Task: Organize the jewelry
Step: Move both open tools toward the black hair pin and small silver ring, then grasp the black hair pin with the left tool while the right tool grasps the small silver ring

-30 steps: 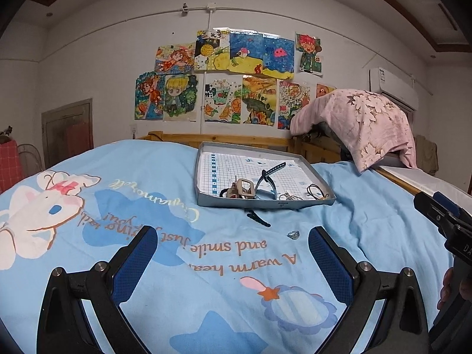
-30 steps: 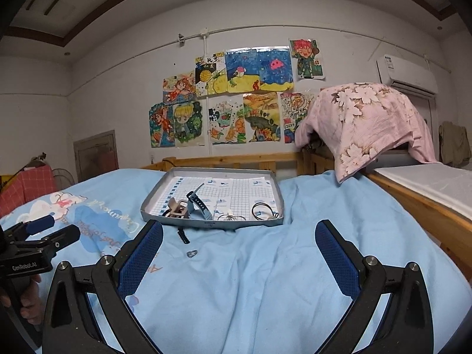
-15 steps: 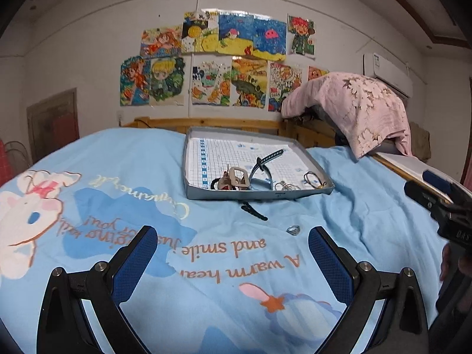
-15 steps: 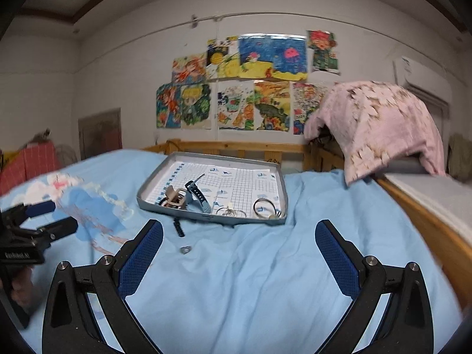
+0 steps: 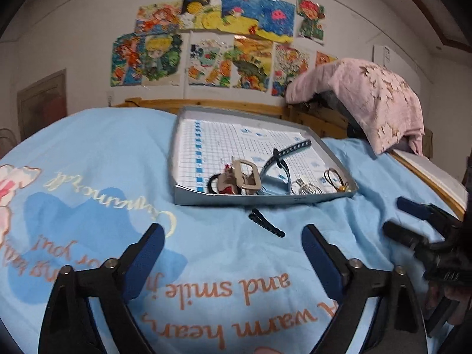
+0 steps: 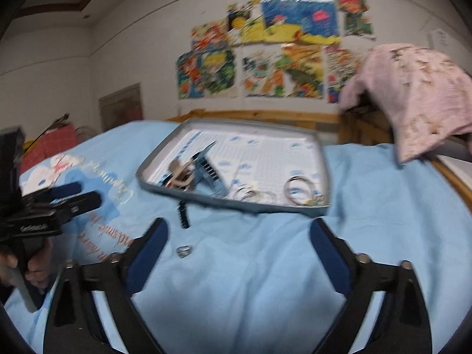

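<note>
Light blue bedsheet (image 5: 97, 159) with cartoon prints and orange lettering covers pretty much the whole bed, and there's a wall of colourful kids' drawings (image 5: 212, 41) behind the wooden headboard, plus a pink floral cloth (image 5: 368, 97) draped over something on the right.

Sitting on the sheet is a shallow grey tray (image 5: 188, 197) with a grid-paper liner. Inside, bunched at the near edge: a beige claw clip (image 5: 246, 174), a blue strap with holes (image 5: 290, 152), some silvery wire bits (image 5: 306, 188) and dark bangles (image 6: 299, 188) toward the right corner.

Two pieces are loose on the bed, outside the tray. A black hair clip (image 5: 267, 223) lies just in front of the tray's near wall, and a small silver ring (image 6: 184, 250) sits a bit closer to the cameras.

Left gripper (image 5: 233, 253): jaws wide but closing, nothing between them; the black clip is ahead of it, roughly centred between the blue pads, not touching. Right gripper (image 6: 239, 250): same deal, wide and closing on nothing, with the ring just beside its left pad and the clip further ahead, near the tray. Right view is pretty blurry. Each gripper shows up at the edge of the other's view, held by a hand (image 6: 35, 265).
</note>
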Action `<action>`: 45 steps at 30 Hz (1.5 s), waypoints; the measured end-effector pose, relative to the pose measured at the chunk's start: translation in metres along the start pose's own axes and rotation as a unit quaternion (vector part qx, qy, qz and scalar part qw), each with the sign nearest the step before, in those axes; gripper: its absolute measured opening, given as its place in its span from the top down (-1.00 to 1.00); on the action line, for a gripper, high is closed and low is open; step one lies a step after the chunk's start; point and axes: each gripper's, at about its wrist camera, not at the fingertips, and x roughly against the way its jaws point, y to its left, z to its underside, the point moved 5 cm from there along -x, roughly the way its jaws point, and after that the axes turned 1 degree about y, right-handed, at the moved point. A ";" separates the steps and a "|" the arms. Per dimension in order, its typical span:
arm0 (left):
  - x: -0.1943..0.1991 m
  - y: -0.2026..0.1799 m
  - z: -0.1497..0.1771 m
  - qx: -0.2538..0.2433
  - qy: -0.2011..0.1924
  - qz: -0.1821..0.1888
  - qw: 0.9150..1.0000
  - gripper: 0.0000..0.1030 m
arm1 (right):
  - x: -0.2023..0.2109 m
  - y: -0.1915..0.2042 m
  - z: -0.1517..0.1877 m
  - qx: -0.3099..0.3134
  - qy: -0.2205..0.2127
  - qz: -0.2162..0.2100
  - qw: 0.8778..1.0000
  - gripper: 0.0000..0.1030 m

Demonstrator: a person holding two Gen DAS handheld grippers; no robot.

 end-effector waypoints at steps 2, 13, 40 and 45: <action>-0.008 0.000 0.001 -0.003 0.009 0.009 1.000 -0.55 | -0.017 0.010 0.006 0.016 0.026 -0.032 0.999 -0.57; -0.052 0.002 0.005 0.014 0.063 0.081 0.995 0.10 | -0.068 0.050 0.036 0.076 0.130 -0.102 0.983 0.29; -0.144 -0.026 0.010 0.059 0.159 0.121 0.978 0.27 | -0.131 0.010 0.018 0.046 0.165 -0.061 0.983 0.67; -0.150 -0.026 0.016 0.066 0.160 0.117 0.978 0.30 | -0.138 0.008 0.022 0.031 0.170 -0.070 0.982 0.67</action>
